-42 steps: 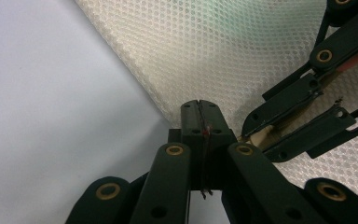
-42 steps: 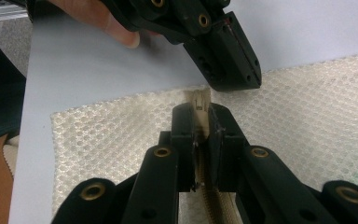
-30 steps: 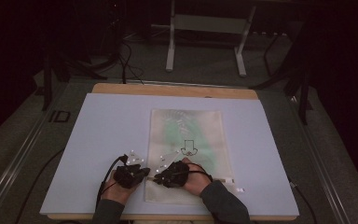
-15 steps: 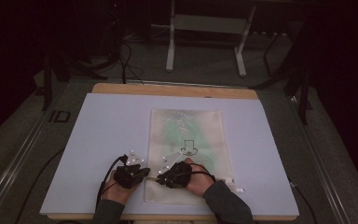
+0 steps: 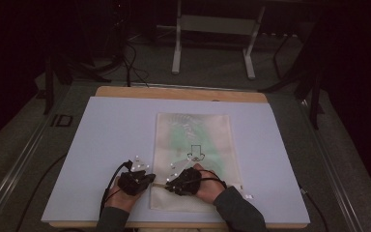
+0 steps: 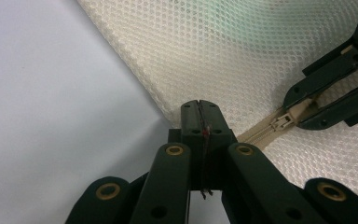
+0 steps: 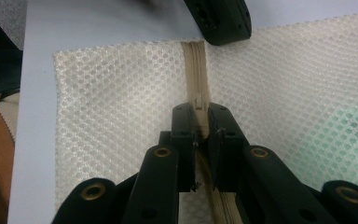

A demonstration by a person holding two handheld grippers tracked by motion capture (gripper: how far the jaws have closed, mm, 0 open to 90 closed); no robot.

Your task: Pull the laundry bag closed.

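A cream mesh bag (image 5: 207,133) lies flat on the pale table (image 5: 106,130), with something green showing through the mesh. Its beige zipper (image 7: 196,70) runs across the near end. My left gripper (image 5: 147,180) is shut on the bag's edge (image 6: 168,105) at the zipper's end; in the left gripper view its jaws (image 6: 199,106) meet tightly. My right gripper (image 5: 170,183) sits just to the right, and its jaws (image 7: 199,112) are shut on the zipper pull (image 6: 279,122). The left gripper's tip (image 7: 221,21) shows beyond it in the right gripper view.
The table's wooden far edge (image 5: 181,93) borders a dark floor with a metal stand (image 5: 212,43) and cables (image 5: 130,63). A small white piece (image 5: 249,196) lies near the front right. Bare tabletop stretches left and right of the bag.
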